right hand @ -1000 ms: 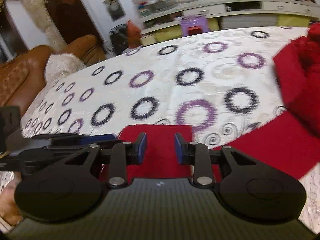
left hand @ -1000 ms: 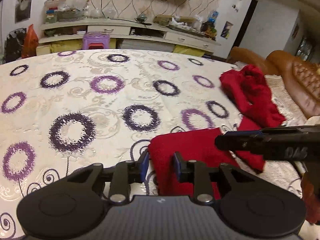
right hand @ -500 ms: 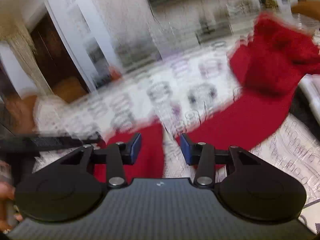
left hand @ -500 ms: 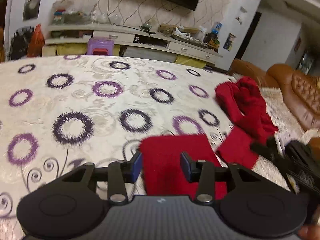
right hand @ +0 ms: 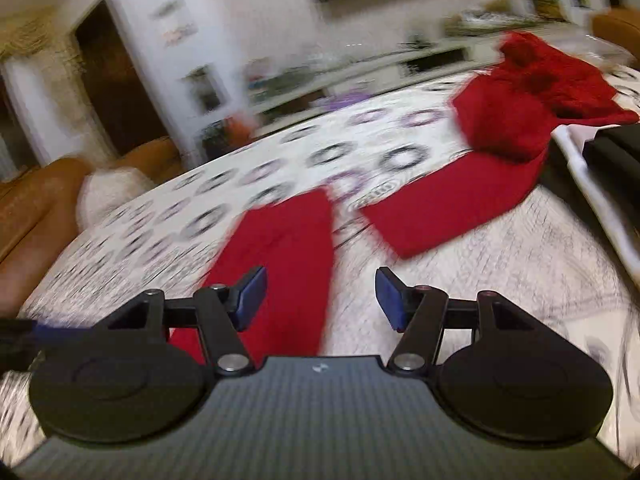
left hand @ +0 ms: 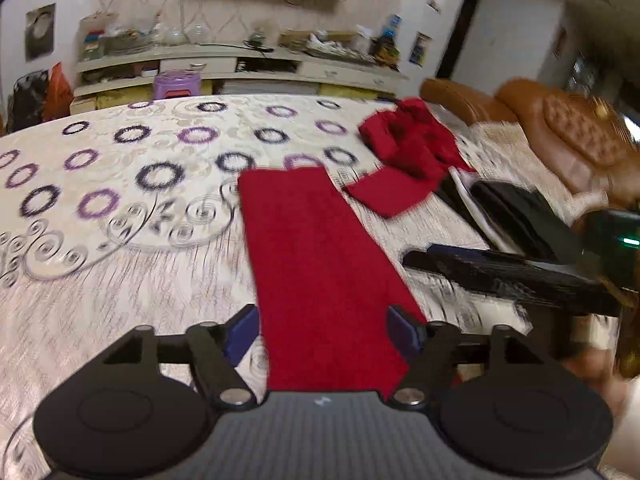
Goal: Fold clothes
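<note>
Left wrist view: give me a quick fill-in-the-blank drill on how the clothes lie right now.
1. The long folded strip is coloured ____.
2. The crumpled garment lies to the strip's ____ in the left wrist view.
3. The cover under both is printed with purple and black ____.
4. Between the left gripper fingertips the strip is not ____.

Missing words: red; right; rings; pinched

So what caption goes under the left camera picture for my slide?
Left gripper opening above a flat red cloth strip on the ring-patterned bedspread.
</note>
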A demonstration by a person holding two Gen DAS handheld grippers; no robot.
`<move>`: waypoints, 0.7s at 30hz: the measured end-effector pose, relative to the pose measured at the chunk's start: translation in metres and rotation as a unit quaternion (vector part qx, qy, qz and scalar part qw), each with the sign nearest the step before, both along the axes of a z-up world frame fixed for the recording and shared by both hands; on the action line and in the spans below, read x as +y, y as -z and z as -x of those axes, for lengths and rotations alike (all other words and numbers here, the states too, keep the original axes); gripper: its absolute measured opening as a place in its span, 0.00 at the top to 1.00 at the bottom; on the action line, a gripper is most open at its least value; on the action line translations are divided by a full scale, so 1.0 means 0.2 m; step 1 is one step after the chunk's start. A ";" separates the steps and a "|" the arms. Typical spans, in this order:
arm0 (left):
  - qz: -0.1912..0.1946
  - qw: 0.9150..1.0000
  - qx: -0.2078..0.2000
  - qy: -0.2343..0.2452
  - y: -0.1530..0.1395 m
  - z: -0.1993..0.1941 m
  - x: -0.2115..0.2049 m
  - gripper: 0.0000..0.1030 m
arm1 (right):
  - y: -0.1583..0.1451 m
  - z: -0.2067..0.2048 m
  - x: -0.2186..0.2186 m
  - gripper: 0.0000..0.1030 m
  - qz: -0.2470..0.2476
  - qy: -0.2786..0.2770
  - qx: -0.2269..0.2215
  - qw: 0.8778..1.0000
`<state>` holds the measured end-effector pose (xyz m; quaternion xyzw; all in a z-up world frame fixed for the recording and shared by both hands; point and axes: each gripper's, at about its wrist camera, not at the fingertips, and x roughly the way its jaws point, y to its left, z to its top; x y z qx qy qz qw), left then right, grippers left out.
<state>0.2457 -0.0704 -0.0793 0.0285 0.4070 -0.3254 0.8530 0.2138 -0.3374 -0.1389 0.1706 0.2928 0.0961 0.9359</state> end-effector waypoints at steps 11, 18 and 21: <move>-0.021 0.999 0.022 0.033 0.01 0.45 0.22 0.25 | -0.13 0.82 0.66 0.34 0.294 -0.292 0.030 0.910; -0.065 0.991 -0.003 0.113 -0.03 0.59 0.17 0.19 | -0.03 0.81 0.82 0.47 0.425 -0.332 0.037 0.841; -0.092 0.984 -0.020 0.149 0.00 0.63 0.10 0.15 | 0.02 0.78 0.88 0.75 0.448 -0.354 0.041 0.820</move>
